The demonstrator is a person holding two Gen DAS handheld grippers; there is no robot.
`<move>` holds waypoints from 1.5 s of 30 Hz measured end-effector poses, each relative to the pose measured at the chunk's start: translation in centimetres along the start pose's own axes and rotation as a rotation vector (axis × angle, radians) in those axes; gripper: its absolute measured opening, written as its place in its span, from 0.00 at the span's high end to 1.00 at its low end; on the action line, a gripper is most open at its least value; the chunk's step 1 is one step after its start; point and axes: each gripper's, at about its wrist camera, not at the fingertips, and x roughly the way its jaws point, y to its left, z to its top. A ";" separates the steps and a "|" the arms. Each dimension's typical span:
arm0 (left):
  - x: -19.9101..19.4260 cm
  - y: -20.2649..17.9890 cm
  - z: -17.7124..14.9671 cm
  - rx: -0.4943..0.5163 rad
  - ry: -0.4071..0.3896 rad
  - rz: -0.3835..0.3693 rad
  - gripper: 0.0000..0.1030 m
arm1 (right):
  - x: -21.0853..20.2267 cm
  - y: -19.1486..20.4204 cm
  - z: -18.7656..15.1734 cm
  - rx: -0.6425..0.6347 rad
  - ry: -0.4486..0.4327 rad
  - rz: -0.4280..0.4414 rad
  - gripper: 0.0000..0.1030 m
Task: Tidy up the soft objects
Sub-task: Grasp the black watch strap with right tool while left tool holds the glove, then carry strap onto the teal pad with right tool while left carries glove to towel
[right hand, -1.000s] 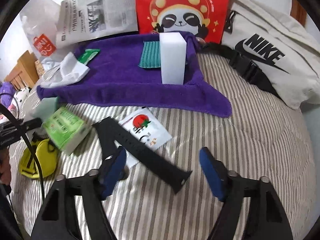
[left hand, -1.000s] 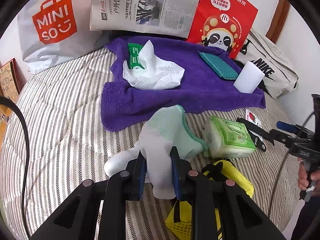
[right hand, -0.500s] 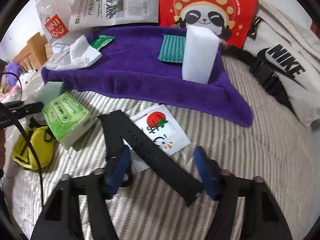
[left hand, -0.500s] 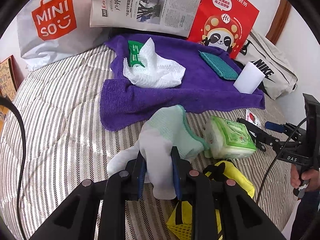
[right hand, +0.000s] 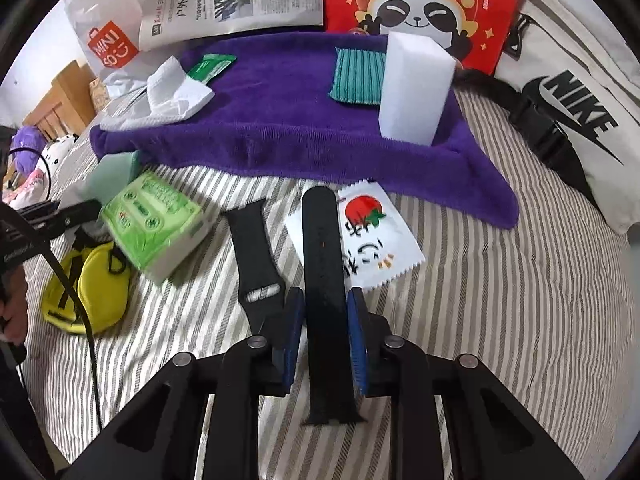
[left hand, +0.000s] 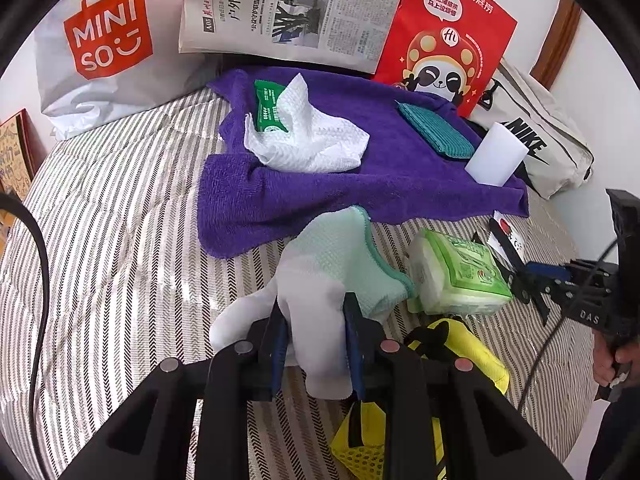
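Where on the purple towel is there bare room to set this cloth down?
Free: the purple towel between the white paper towel and teal cloth, plus its front strip. Crowded: its right corner, by the white sponge block.

Both wrist cameras sit low and close over the bed (left hand: pixel 100 240), facing the purple towel (left hand: pixel 320 192) (right hand: pixel 300 128), which both views share.

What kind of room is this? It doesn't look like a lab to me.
Most likely a bedroom at home. Everything lies on a striped quilted bedspread, plush toys sit beside wooden furniture at the far left, and shopping bags lean against the wall.
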 end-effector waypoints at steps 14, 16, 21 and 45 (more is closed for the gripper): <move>0.4 -0.5 0.2 0.008 0.013 0.018 0.77 | 0.1 1.1 -0.2 -0.001 0.000 -0.041 0.78; 0.4 -0.5 0.2 0.013 0.014 0.021 0.76 | 0.2 0.9 -0.2 0.009 -0.012 -0.032 0.79; 0.2 0.1 0.3 -0.012 0.024 -0.005 0.78 | -0.6 0.7 -0.3 0.027 -0.013 0.002 0.80; -6.2 -0.5 3.1 -0.012 -0.074 -0.030 0.79 | -5.3 0.6 4.5 0.060 -0.126 0.084 0.80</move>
